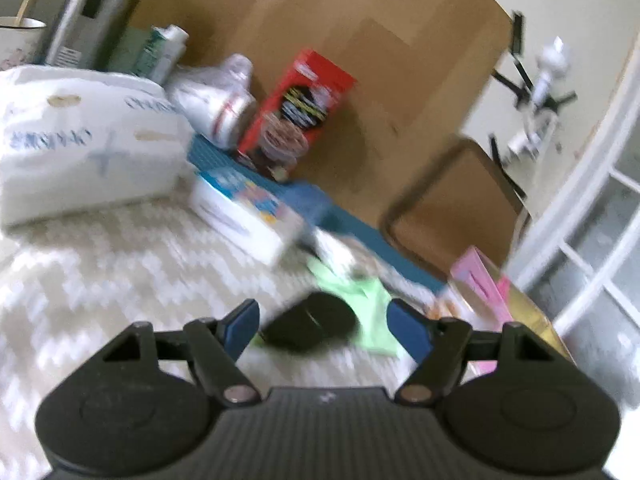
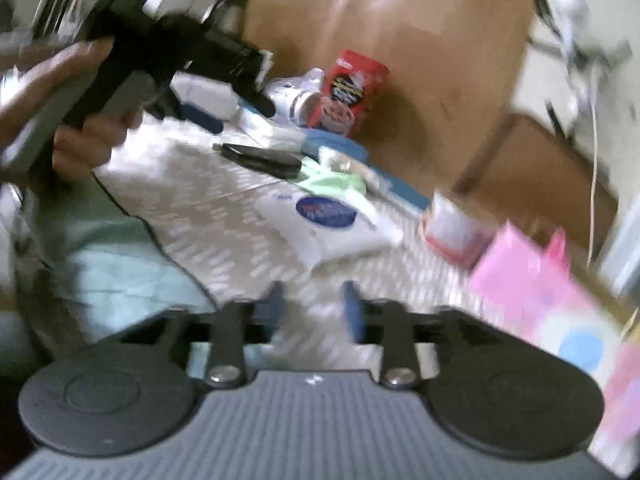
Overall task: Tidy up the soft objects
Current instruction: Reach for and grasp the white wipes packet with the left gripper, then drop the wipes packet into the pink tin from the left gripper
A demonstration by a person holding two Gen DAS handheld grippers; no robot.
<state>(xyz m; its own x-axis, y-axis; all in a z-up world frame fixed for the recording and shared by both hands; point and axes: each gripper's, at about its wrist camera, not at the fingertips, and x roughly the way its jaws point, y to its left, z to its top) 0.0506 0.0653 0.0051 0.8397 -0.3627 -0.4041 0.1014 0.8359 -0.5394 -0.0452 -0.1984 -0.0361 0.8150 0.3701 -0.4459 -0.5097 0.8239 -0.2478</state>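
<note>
Blurring hides print on white pouch (image 2: 332, 224); pink box (image 2: 560, 312) cut off.

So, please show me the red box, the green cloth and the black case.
red box (image 1: 298, 112): left wrist view, its front face.
green cloth (image 1: 370, 312): left wrist view, its middle.
black case (image 1: 312, 322): left wrist view, its top.

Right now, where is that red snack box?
In both views the red snack box stands at the far side of the patterned cloth, against the brown cardboard, beside a crumpled plastic bag.
</note>
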